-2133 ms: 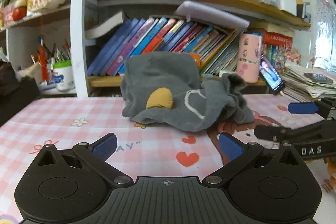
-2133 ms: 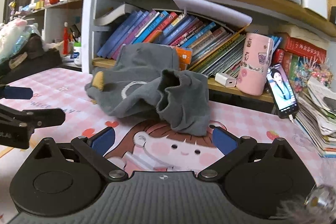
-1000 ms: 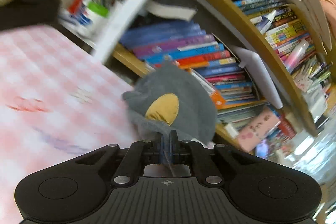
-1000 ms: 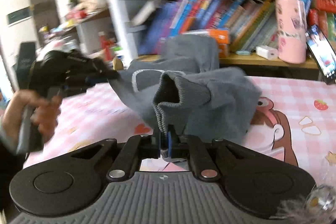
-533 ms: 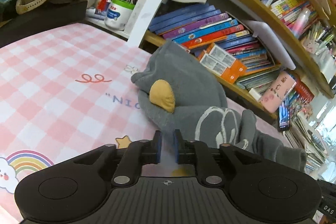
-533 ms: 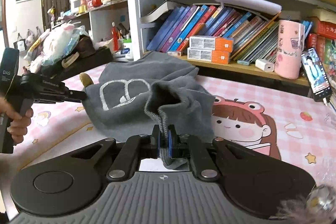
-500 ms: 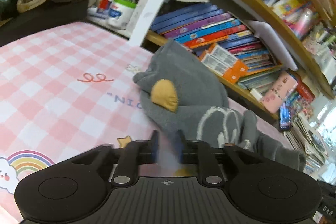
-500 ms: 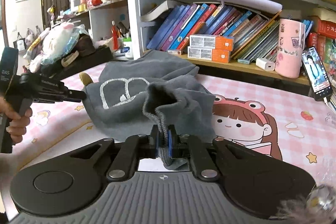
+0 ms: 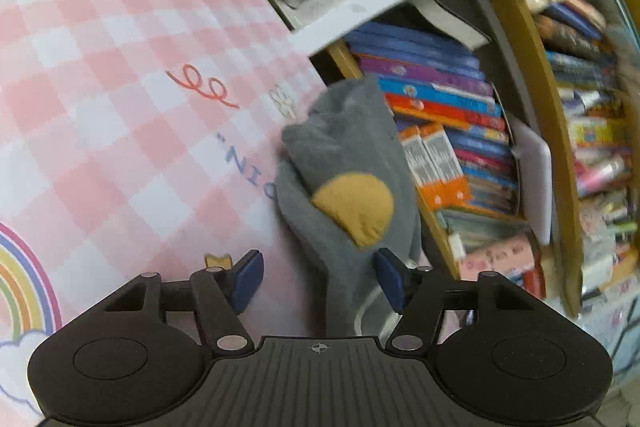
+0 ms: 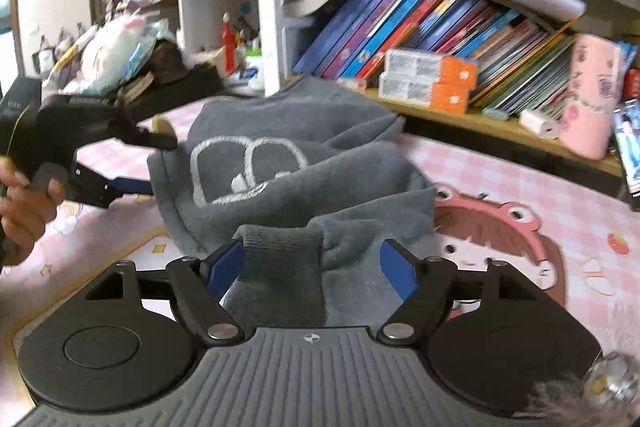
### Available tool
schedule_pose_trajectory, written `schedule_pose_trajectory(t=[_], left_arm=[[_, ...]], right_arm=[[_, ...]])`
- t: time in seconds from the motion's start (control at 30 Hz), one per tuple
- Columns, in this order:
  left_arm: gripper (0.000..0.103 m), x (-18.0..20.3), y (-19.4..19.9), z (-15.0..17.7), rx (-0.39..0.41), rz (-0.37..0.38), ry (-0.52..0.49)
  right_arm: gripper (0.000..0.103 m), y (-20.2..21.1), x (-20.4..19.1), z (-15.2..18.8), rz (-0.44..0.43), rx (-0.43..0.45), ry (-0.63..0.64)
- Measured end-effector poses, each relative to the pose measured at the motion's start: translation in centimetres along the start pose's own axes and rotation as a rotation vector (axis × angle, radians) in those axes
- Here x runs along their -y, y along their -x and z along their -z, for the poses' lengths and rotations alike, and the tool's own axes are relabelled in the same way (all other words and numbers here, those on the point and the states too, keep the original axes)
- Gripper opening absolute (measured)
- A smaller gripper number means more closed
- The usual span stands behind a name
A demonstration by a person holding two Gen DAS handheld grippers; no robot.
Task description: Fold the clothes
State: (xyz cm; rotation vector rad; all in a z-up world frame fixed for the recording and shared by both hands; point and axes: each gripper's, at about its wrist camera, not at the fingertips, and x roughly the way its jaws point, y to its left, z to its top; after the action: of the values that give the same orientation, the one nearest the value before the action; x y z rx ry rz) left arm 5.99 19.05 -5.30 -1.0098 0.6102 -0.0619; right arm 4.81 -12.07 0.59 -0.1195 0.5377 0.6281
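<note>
Both grippers have their fingers spread, gripping nothing. The left gripper (image 9: 318, 281) is rolled steeply, so the pink checked surface (image 9: 100, 99) tilts in its view; a hand (image 10: 22, 205) holds it level at the garment's left edge. The right gripper (image 10: 312, 267) straddles a ribbed cuff (image 10: 280, 247). The grey sweatshirt (image 10: 288, 163) lies crumpled on the surface before the bookshelf (image 10: 460, 115), its long axis roughly left to right.

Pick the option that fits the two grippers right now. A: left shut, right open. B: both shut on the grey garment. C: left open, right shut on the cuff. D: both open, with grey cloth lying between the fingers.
D: the left gripper and the right gripper both have their blue fingers spread wide, and the grey garment lies loose between them on the pink table.
</note>
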Motion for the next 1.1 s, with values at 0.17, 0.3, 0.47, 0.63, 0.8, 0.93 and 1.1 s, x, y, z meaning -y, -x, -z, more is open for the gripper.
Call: schedule_pose_trajectory(t=[0.17,0.3,0.47,0.63,0.8,0.93,1.1], left_arm=[[0.061,0.0,-1.1,-1.2,0.047,-0.033,0.069],[0.059,1.0,-2.6,-1.5,0.049,-0.061,0.055],[0.031,3.0,-3.4,-1.5,0.050,-0.028,-0.005],[0.014,10.4,-0.5,-1.9,0.190,0.053,-0.280],[0.010,17.8,2.4,-2.3,0.329,0.135,-0.555],[0.011,17.9,8.0,0.1,0.508,0.137,-0.670],[0.010,5.6,8.5,-1.4,0.349,-0.237,-0.360]], right_arm=[[0.074,-1.5,-0.8,0.9,-0.059,-0.070,0.027],[0.062,-1.9,-0.9,1.3,-0.035,-0.087,0.037],[0.021,-1.1,0.5,1.2,-0.005,-0.061,-0.005],[0.016,1.2,3.8,0.6,0.036,0.041,-0.138],[0.014,3.1,6.1,0.4,0.090,0.122,-0.226],[0.013,3.8,6.6,0.4,0.054,0.140,-0.254],[0.013,4.2,7.0,0.1,0.043,0.149,-0.273]])
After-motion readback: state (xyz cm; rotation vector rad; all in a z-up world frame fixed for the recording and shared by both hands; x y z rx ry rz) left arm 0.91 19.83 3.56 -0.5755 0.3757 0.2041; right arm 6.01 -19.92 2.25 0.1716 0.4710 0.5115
